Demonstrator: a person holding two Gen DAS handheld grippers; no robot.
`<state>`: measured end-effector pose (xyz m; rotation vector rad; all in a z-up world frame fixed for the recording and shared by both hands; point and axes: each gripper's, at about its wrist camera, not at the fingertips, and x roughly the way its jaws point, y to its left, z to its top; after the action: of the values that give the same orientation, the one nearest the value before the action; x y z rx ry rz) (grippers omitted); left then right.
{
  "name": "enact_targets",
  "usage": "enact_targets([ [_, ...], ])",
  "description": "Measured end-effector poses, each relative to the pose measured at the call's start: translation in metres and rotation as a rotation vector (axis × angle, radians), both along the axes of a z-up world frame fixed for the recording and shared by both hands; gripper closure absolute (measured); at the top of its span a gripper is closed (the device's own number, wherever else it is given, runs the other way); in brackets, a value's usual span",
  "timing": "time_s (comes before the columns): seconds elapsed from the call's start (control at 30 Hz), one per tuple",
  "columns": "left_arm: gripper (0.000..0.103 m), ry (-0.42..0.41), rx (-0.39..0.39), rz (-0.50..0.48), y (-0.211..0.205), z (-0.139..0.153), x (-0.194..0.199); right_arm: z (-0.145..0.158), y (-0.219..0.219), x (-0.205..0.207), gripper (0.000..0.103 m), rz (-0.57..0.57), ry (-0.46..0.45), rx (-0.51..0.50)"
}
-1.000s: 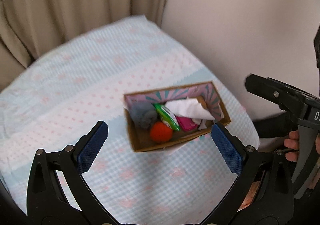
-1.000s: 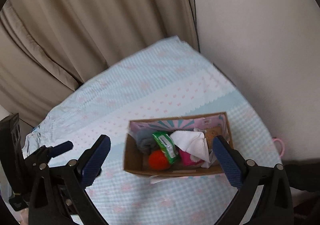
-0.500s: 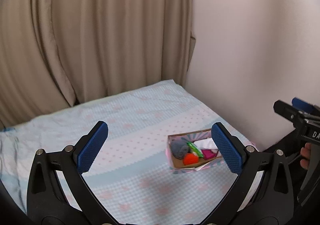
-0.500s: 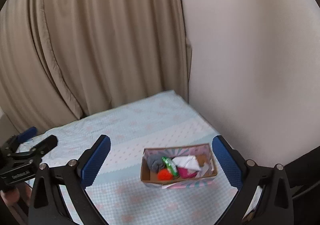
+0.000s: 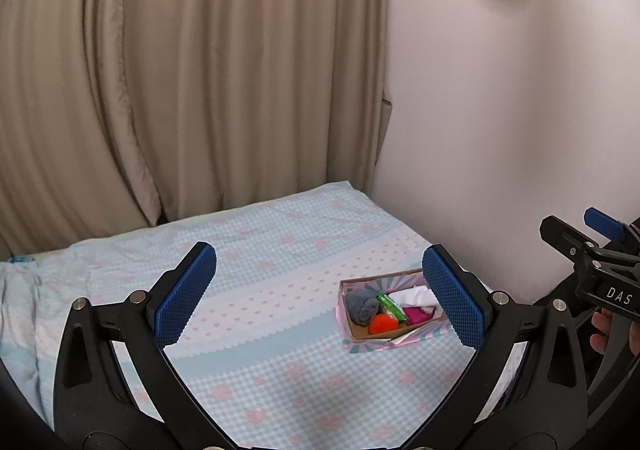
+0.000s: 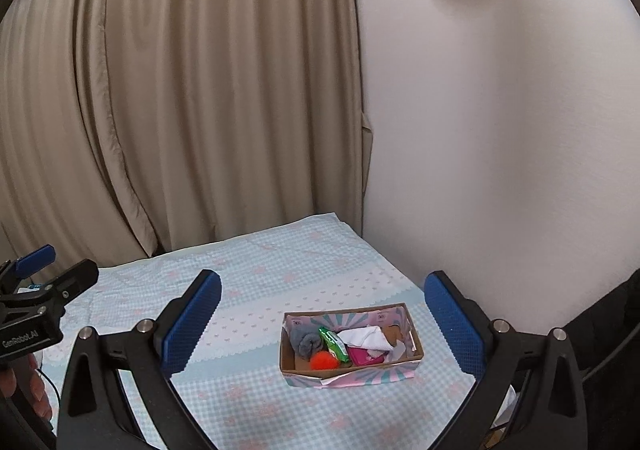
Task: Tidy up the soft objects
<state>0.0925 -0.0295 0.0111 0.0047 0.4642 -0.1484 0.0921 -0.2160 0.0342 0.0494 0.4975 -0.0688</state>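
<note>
A cardboard box (image 6: 414, 340) with pink and teal sides sits on the bed near its right edge; it also shows in the left wrist view (image 5: 360, 333). Inside lie a grey rolled cloth (image 6: 304, 342), an orange pompom (image 6: 323, 361), a green packet (image 6: 334, 342), a white cloth (image 6: 366, 336) and a pink item (image 6: 362, 356). My left gripper (image 5: 320, 294) is open and empty, held back well above the bed. My right gripper (image 6: 322, 320) is open and empty, also held back from the box.
The bed has a light blue checked cover with pink hearts (image 5: 260, 278). Beige curtains (image 6: 180, 90) hang behind it and a white wall (image 6: 500, 130) runs along its right side. The other gripper shows at each view's edge.
Both grippers have pulled up and back from the box, which now looks small and far. Both stay open and empty.
</note>
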Motion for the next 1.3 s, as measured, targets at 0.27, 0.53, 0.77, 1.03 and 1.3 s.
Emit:
enact_targets([
  [0.27,0.000,-0.008,0.004,-0.017,-0.008,0.001,-0.002,0.000,-0.006,-0.001,0.002,-0.032,-0.006,-0.015],
  [0.53,0.000,-0.012,0.005,-0.003,-0.009,-0.001,0.002,-0.005,-0.008,0.009,0.002,-0.029,-0.009,-0.013],
  [0.77,0.000,-0.018,0.004,0.013,-0.007,0.000,0.004,-0.007,-0.005,0.015,0.002,-0.020,-0.010,-0.009],
  [1.03,0.000,-0.026,0.010,0.019,-0.005,-0.002,0.003,-0.007,-0.004,0.014,0.002,-0.017,-0.012,-0.006],
  [1.3,0.000,-0.030,0.012,0.024,-0.005,-0.005,0.004,-0.008,-0.004,0.014,0.002,-0.015,-0.013,-0.010],
])
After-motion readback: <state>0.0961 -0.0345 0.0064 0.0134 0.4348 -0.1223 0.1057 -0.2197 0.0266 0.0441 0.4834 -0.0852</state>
